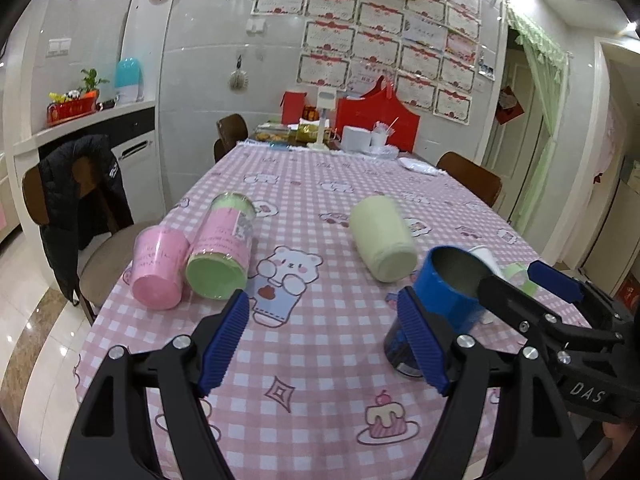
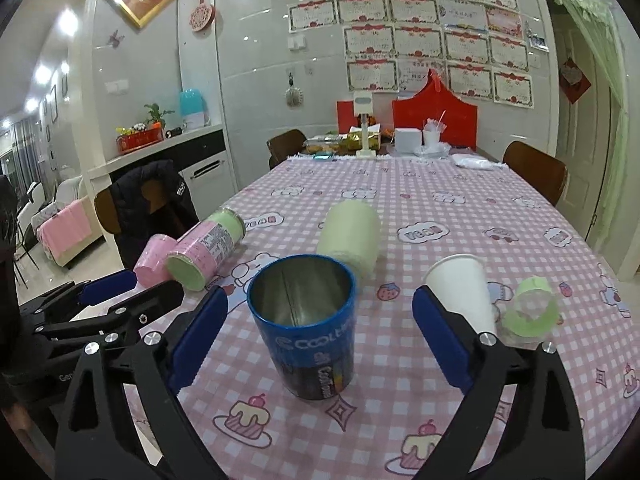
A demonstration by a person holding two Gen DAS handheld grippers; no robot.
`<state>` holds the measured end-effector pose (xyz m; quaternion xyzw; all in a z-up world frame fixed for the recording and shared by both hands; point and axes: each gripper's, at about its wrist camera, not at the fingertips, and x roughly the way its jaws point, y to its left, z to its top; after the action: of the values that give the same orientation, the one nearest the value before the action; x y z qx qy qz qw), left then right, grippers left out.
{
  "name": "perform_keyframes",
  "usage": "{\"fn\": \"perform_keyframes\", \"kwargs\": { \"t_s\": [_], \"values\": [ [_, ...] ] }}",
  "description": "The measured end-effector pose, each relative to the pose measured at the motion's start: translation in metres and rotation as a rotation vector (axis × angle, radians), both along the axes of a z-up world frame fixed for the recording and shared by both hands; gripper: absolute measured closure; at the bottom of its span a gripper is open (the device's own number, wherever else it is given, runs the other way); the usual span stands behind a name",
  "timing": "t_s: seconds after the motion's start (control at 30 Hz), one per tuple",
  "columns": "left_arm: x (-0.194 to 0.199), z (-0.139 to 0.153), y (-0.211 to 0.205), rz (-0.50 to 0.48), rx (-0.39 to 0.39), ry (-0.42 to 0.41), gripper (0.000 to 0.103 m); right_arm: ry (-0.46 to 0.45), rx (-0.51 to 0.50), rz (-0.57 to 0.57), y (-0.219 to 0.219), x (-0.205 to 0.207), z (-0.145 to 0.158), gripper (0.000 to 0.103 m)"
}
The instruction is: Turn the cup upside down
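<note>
A blue metal cup [image 2: 308, 328] stands upright, mouth up, on the pink checked tablecloth [image 2: 420, 216]. My right gripper [image 2: 320, 340] is open, its blue pads on either side of the cup, not touching it. In the left wrist view the same cup [image 1: 444, 296] stands at the right, just beyond my right finger. My left gripper [image 1: 328, 344] is open and empty over the cloth. The right gripper [image 1: 532, 280] also shows there, open behind the cup.
A pale yellow cup [image 2: 352, 240], a pink-and-green cup [image 2: 204, 248] and a pink cup [image 2: 154, 260] lie on their sides. A white paper cup [image 2: 464, 292] and a green tape ring [image 2: 528, 312] lie at the right. Chairs [image 2: 536, 168] flank the table; clutter [image 2: 408, 136] at the far end.
</note>
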<state>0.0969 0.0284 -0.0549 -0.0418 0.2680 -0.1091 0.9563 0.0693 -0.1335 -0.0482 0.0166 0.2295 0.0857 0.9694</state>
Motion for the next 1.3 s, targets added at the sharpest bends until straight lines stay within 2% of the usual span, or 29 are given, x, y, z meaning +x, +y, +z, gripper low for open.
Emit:
{"fn": "perform_keyframes", "kwargs": {
  "t_s": [0.3,0.4,0.5,0.8,1.1,1.3],
  "values": [
    [-0.04,0.029,-0.022,-0.009,0.042,-0.134,0.023,-0.136,-0.029,-0.059,-0.016,-0.042,0.022,0.008],
    [-0.052,0.038,-0.028,0.017,0.066,-0.183,0.018,-0.178,-0.049,-0.076,-0.018,-0.054,0.028,0.008],
    [-0.066,0.046,-0.034,0.041,0.1,-0.237,0.017,-0.209,-0.062,-0.085,-0.021,-0.064,0.031,0.008],
    [-0.094,0.061,-0.049,0.066,0.129,-0.35,0.017,-0.264,-0.051,-0.101,-0.033,-0.081,0.032,0.008],
    [-0.101,0.063,-0.055,0.08,0.129,-0.406,0.017,-0.311,-0.061,-0.117,-0.037,-0.087,0.028,0.008],
    [-0.104,0.06,-0.054,0.091,0.131,-0.432,0.017,-0.312,-0.072,-0.121,-0.037,-0.088,0.024,0.008]
  ]
}}
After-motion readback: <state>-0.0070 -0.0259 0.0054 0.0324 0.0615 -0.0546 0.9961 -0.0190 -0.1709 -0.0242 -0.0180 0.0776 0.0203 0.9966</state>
